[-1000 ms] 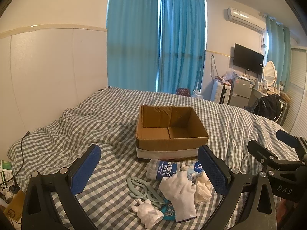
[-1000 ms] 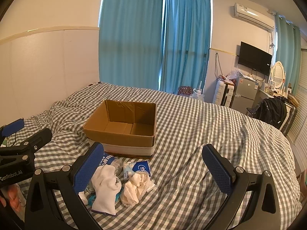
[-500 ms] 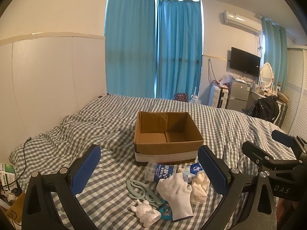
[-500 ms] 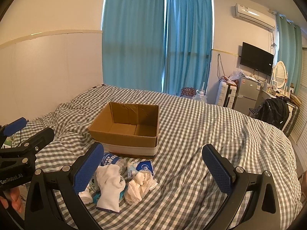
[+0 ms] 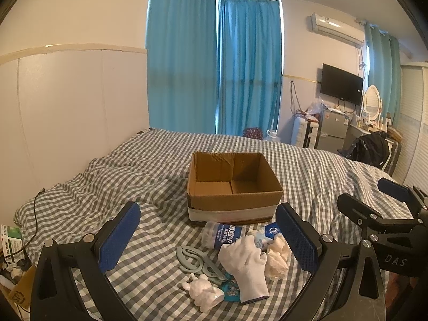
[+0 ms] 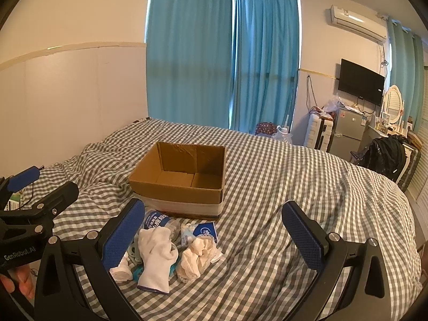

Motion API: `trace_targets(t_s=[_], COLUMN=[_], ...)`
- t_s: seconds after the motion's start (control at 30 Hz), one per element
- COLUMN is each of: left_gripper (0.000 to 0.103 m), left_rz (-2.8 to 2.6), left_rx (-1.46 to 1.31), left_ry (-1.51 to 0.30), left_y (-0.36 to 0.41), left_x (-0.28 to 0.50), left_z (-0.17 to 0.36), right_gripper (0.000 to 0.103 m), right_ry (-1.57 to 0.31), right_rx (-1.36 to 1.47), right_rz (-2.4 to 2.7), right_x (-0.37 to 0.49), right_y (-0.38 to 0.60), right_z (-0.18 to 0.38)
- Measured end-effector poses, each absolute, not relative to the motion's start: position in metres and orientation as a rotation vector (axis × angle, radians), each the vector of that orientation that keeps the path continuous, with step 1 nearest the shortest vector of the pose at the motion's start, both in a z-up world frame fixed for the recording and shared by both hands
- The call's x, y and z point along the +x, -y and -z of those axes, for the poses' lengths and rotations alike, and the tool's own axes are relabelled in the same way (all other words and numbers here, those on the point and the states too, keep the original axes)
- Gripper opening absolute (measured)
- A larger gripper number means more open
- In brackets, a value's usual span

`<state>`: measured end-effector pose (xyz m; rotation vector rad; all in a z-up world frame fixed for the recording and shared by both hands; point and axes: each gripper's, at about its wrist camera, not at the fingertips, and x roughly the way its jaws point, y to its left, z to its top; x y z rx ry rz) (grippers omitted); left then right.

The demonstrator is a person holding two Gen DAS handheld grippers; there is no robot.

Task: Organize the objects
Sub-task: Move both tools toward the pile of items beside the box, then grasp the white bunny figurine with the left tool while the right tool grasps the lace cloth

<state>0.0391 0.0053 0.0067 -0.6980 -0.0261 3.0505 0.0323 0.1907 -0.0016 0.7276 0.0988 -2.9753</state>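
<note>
An open cardboard box (image 5: 233, 187) (image 6: 182, 179) stands empty on the checked bed. In front of it lies a heap: a white glove (image 5: 244, 263) (image 6: 156, 254), a blue-labelled plastic bottle (image 5: 223, 234) (image 6: 157, 220), a crumpled cream cloth (image 5: 278, 256) (image 6: 196, 255), a small blue-and-white packet (image 6: 200, 231), grey-green plastic hangers (image 5: 196, 260) and a white bunny figure (image 5: 203, 291). My left gripper (image 5: 208, 240) is open, above and just short of the heap. My right gripper (image 6: 216, 236) is open, to the right of the heap, its left finger over the heap's edge.
The checked bed (image 6: 281, 187) spreads wide to the right and behind the box. A white wall panel (image 5: 67, 107) runs along the left. Blue curtains, a fridge, a TV and a black bag (image 6: 385, 157) stand beyond the far end.
Both grippers have tilted up and drawn back a little; the box and heap sit lower and look farther off in both views. Nothing on the bed has moved.
</note>
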Motion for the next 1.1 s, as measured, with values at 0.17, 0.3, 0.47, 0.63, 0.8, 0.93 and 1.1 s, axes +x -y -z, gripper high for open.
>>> trace_targets(t_s=[0.17, 0.3, 0.47, 0.63, 0.8, 0.93, 1.1], left_gripper=[0.103, 0.103, 0.102, 0.101, 0.099, 0.098, 0.078], left_rz=[-3.046, -3.046, -3.021, -2.969, -2.906, -2.846, -2.778], left_rx=[-0.767, -0.849, -1.002, -1.201, -1.346, -1.364, -1.389], left_ry=[0.003, -0.021, -0.055, -0.079, -0.073, -0.129, -0.164], left_y=[-0.006, -0.005, -0.002, 0.003, 0.007, -0.006, -0.015], left_x=[0.030, 0.019, 0.006, -0.006, -0.013, -0.016, -0.018], left_z=[0.011, 0.033, 0.070, 0.118, 0.153, 0.167, 0.178], right_gripper=[0.103, 0.103, 0.103, 0.103, 0.099, 0.083, 0.040], right_ry=[-0.095, -0.093, -0.120, -0.128, -0.139, -0.134, -0.167], right_rx=[0.779, 0.837, 0.944, 1.098, 1.239, 1.328, 1.364], right_rz=[2.961, 2.944, 2.915, 2.865, 2.776, 2.684, 2.620], right_x=[0.025, 0.014, -0.004, -0.023, -0.041, -0.056, -0.062], right_y=[-0.193, -0.195, -0.195, -0.196, -0.189, -0.179, -0.167], right_z=[0.014, 0.030, 0.059, 0.099, 0.137, 0.162, 0.179])
